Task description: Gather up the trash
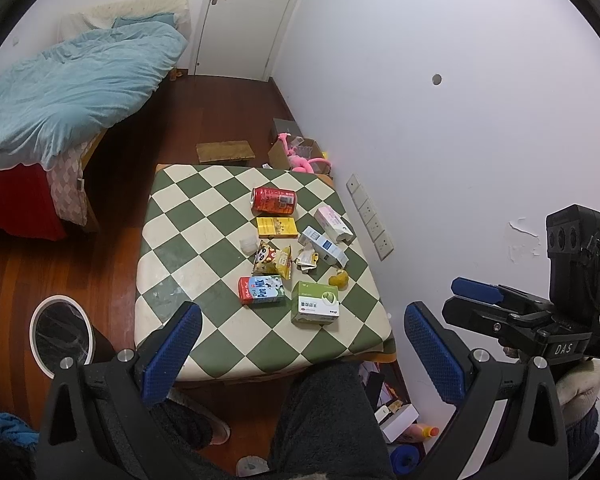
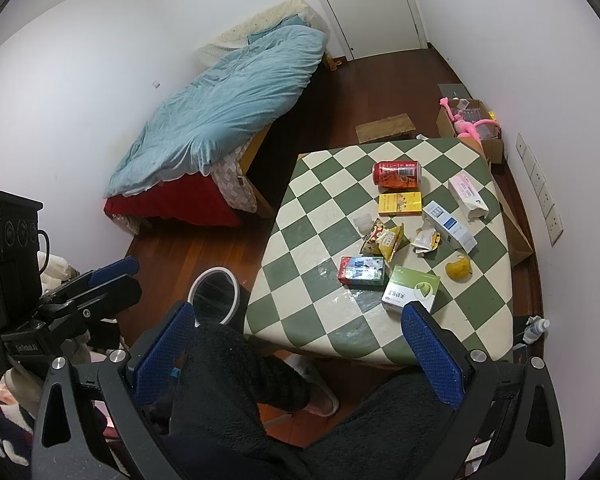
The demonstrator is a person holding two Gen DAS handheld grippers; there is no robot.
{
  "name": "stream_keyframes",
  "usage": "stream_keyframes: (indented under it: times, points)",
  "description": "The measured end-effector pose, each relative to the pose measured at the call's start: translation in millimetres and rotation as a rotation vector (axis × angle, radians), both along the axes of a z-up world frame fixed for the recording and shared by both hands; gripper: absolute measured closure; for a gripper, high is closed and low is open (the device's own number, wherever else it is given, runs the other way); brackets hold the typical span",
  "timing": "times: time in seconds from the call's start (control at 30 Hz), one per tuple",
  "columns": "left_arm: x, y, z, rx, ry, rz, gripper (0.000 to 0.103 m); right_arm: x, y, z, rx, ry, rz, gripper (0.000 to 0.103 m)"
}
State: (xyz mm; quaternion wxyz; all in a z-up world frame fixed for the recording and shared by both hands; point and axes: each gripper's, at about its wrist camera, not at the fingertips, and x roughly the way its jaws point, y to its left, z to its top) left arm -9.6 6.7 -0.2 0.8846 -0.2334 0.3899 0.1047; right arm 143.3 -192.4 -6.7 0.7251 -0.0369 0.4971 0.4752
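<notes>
The bedroom had a dark wooden floor (image 1: 112,216), white walls and a closed white door (image 1: 244,16); a bed under a pale blue duvet (image 1: 72,92) ran along the far left. In front of my knees stood the tabletop (image 1: 204,240), covered in green and cream checks, with all the trash gathered on its right half.

From the left wrist view, the red soda can (image 1: 274,201) lay on its side at about 12 o'clock of the heap, with the flat yellow box (image 1: 277,227) just beside it on the near side. At 2 o'clock lay the pink-and-white carton (image 1: 332,222), its end torn open, and next to it the blue-and-white box (image 1: 324,246). In the middle were the crumpled snack bag (image 1: 272,260) and a small torn wrapper (image 1: 308,260), near each other; a small clear cup (image 1: 249,245) sat at 9 o'clock of the bag. The milk carton (image 1: 262,289) lay flat at 7 o'clock, the green-and-white medicine box (image 1: 315,302) at 5 o'clock just beside it, and the yellow fruit scrap (image 1: 339,279) at 4 o'clock.

The white-rimmed trash bin (image 1: 62,334), lined with a dark bag, stood on the floor off the tabletop's near left corner.

My left tongs (image 1: 302,354) hung released, blue pads wide apart, above my lap and short of the tabletop, gripping nothing. My right tongs (image 2: 300,354) were likewise spread wide and empty, with the medicine box just beyond the right pad (image 2: 432,356). A pink plush toy (image 1: 304,158) lay in a cardboard box (image 1: 278,154) behind the tabletop.
</notes>
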Motion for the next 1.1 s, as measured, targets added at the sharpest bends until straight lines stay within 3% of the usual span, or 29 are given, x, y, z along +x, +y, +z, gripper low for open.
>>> stream_keyframes:
  times: [1.1]
  points:
    - [1.4, -1.6, -1.3, -0.001, 0.000, -0.001, 0.000, -2.9, 3.5, -0.3, 0.005, 0.004, 0.004, 0.000]
